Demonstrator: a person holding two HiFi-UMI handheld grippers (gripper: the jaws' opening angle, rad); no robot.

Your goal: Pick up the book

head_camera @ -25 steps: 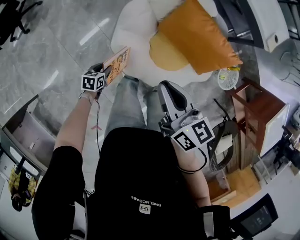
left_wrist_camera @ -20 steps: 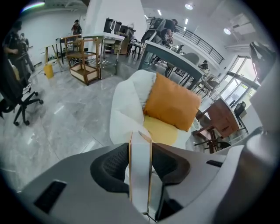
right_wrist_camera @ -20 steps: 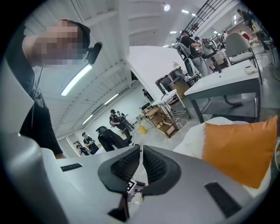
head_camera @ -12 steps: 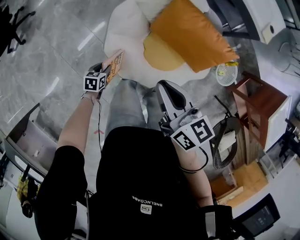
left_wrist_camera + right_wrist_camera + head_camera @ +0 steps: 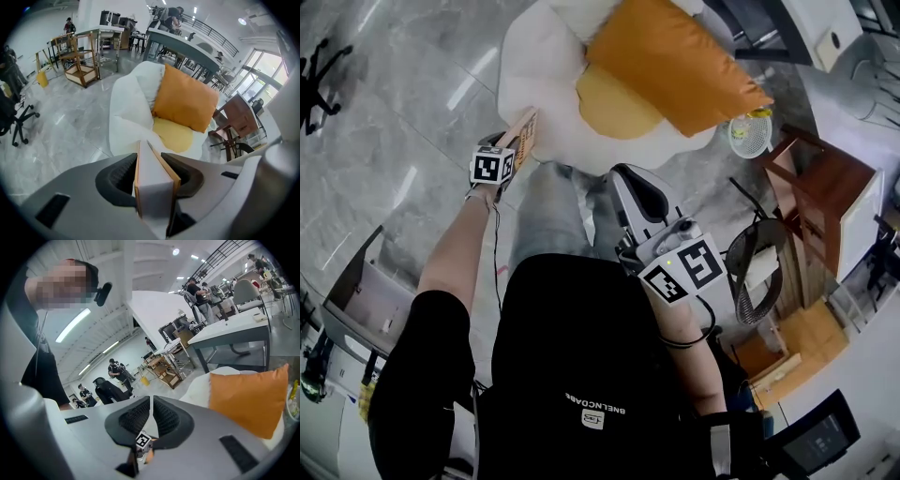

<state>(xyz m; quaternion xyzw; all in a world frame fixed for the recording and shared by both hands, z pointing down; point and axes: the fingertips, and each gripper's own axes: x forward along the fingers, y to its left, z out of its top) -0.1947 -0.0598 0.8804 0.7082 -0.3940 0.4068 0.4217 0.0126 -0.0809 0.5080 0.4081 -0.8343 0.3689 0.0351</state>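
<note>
The person stands and stretches the left arm (image 5: 459,253) forward and a little outward, with the forearm bare below a black short sleeve. The left gripper (image 5: 517,142) at its end points steeply down, over the grey floor (image 5: 403,112), just beside the edge of the white soft chair (image 5: 544,80). Its jaws stand partly apart and are clamped on the book (image 5: 525,137). In the left gripper view the two dark pads press on the orange covers from both sides, and the white edge of the pages (image 5: 157,197) comes back toward the camera between them. So the book is in the air, held by the left gripper (image 5: 153,174), close to the chair (image 5: 129,117) but not lying on it. An orange cushion (image 5: 670,61) rests on the chair, well apart from the book. The right arm (image 5: 689,352) is bent and kept close to the body. The right gripper (image 5: 630,178) points forward over the legs, only a little downward. In the right gripper view its jaws (image 5: 151,398) are together, with only a thin slit between the pads, and they hold nothing.
</note>
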